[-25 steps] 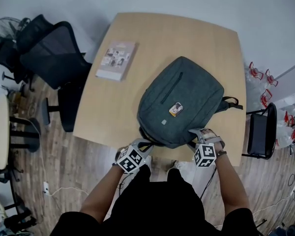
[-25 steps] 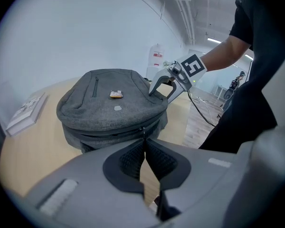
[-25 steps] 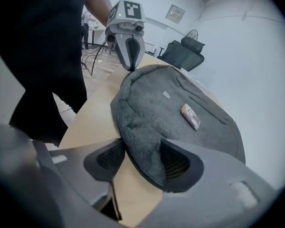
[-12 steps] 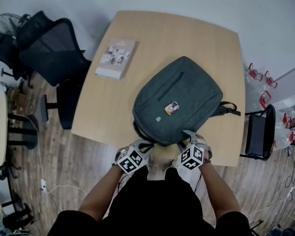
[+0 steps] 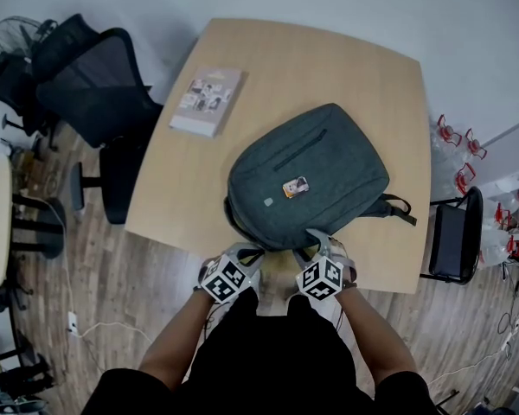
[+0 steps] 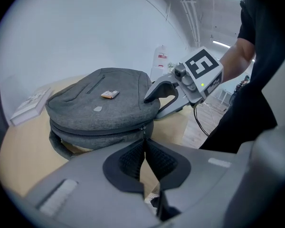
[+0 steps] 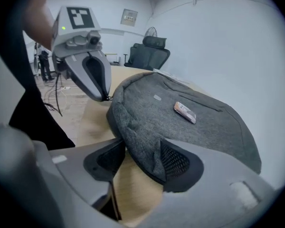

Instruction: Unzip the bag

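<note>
Evidently barely begun: backpack [image 5: 307, 184] lay flat near table [image 5: 329, 67] front edge, zipper [image 6: 99, 133] looked closed along visible side. Left gripper [image 6: 144, 151] jaws together, pinching zipper pull [image 6: 143, 129]. Right gripper [image 7: 142, 158] jaws, easing open, gripped backpack edge. Whole unzip remained.

An office or meeting room: a pale wooden table [image 5: 363, 76] stands on wood-plank flooring [image 5: 112, 275] between plain white walls [image 7: 218, 42]; black mesh office chairs [image 5: 95, 85] and a pedestal fan [image 5: 16, 35] crowd its left side; another black chair [image 5: 454, 232] sits at its right; cables [image 5: 104, 331] trail nearby.
</note>
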The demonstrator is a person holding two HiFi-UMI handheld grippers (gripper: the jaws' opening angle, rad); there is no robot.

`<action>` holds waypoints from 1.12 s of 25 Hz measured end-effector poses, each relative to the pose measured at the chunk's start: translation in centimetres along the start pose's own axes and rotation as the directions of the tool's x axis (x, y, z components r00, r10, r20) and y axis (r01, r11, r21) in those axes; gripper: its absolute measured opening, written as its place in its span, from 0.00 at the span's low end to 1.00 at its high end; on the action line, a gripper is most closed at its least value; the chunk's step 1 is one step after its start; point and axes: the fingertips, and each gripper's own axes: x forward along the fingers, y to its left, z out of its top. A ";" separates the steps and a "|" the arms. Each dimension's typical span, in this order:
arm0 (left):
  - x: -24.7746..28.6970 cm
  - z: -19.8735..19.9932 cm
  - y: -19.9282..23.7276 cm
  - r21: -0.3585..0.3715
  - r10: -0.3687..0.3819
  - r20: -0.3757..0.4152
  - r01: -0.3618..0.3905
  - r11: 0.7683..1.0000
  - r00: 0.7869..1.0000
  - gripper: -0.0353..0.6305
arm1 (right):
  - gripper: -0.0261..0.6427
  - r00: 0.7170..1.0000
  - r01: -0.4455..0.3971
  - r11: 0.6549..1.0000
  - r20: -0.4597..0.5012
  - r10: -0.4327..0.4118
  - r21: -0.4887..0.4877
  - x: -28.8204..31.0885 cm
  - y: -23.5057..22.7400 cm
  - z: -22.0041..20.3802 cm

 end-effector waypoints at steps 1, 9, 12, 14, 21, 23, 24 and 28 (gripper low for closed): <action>0.1 -0.1 0.1 -0.001 0.003 0.001 -0.003 1.000 1.000 0.09 | 0.43 0.996 -0.075 0.997 0.040 0.075 -0.021 -0.5 0.5 0.2; 0.4 -0.3 0.1 -0.009 0.006 0.000 -0.006 1.000 1.000 0.09 | 0.66 0.991 -0.122 0.856 -0.114 0.073 -0.502 -3.5 -4.7 -5.1; 0.4 -0.2 0.0 -0.005 0.004 -0.006 -0.004 1.000 1.000 0.09 | 0.66 0.987 -0.117 0.834 -0.159 0.036 -0.539 -3.1 -7.3 -6.2; 0.4 -0.1 0.1 -0.007 0.004 -0.011 -0.004 1.000 1.000 0.09 | 0.63 0.982 -0.123 0.820 -0.185 0.021 -0.559 -2.6 -8.5 -6.4; 0.5 -0.2 -0.2 -0.031 0.010 -0.003 -0.010 0.999 1.000 0.09 | 0.35 0.978 -0.123 0.854 -0.208 0.018 -0.506 -1.8 -9.6 -6.4; 0.5 -0.1 -0.3 -0.016 0.008 -0.010 -0.009 1.000 1.000 0.09 | 0.32 0.978 -0.109 0.887 -0.210 0.014 -0.449 -1.8 -9.6 -6.3; 0.4 0.1 -0.4 0.004 0.011 -0.015 -0.011 1.000 1.000 0.09 | 0.31 0.977 -0.102 0.900 -0.215 0.009 -0.425 -1.7 -9.6 -6.2; 0.3 0.1 -0.7 0.035 0.022 -0.028 -0.021 0.999 0.999 0.10 | 0.31 0.976 -0.074 0.943 -0.216 0.002 -0.325 -1.6 -9.3 -6.1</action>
